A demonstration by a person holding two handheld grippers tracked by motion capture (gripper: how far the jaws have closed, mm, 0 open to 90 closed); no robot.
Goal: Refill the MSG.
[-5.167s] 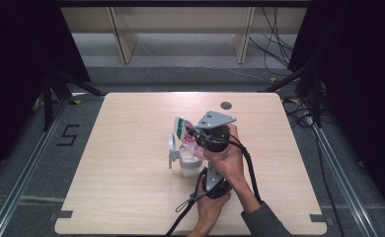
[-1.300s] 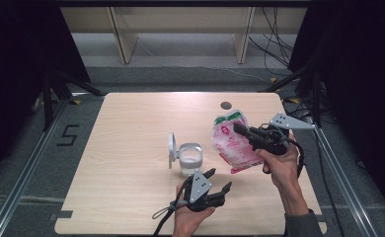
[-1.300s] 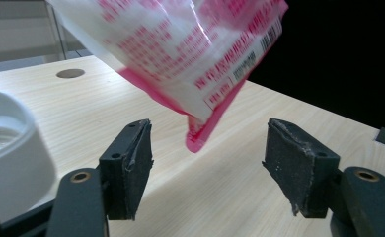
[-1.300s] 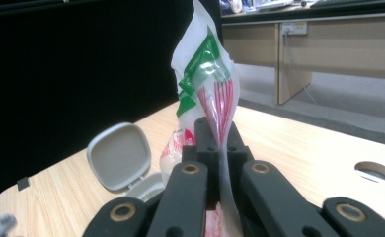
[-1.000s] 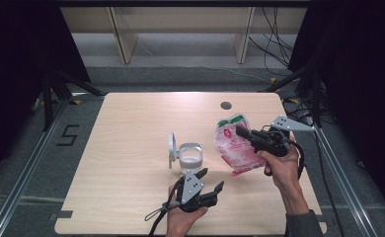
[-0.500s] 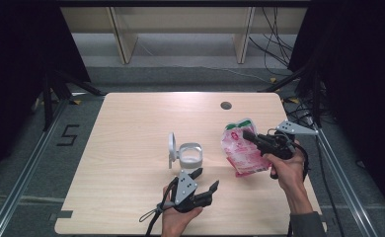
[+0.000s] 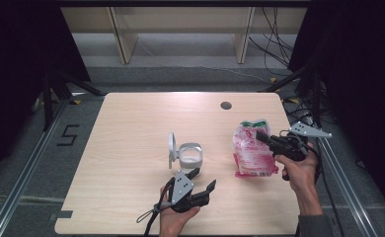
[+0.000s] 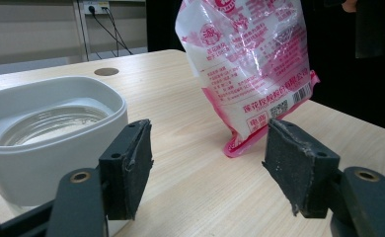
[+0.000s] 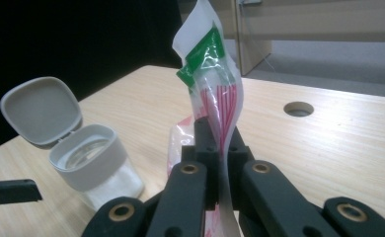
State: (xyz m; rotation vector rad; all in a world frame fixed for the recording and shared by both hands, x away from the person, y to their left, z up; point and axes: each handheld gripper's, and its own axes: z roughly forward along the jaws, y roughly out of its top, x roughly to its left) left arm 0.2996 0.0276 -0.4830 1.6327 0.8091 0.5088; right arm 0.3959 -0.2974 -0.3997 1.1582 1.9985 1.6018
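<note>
The right gripper [image 7: 265, 138] has its jaws clenched on the upper part of a pink and white bag [image 7: 250, 152]; in the right gripper view the two black jaws pinch the thin film just below the bag's green top strip [image 9: 206, 58]. The bag hangs upright from that grip near the table's right side, its bottom corner touching or just above the wood, which of the two cannot be told. It is a soft, crinkled plastic pouch, printed with pink panels, small text and a barcode, with a pink sealed bottom seam. The right hand [image 7: 299, 170] holds the gripper close to the right edge of the table [image 7: 131, 128].

The left gripper [image 7: 200, 185] sits low near the near edge, its jaws released and standing wide with nothing between the pads; its pads [image 8: 131, 163] frame bare wood in the left gripper view. Just beyond it, toward the middle of the table, stands a white container [image 7: 189, 154] with a clear lower part, its hinged lid [image 7: 171, 145] raised on the left side. The bag is well apart from the container, to its right.

Open wood stretches across the whole left half and the far part of the table. A round cable hole [image 7: 225, 105] lies toward the far edge, beyond the bag. Between container and bag there is a free strip of tabletop.
</note>
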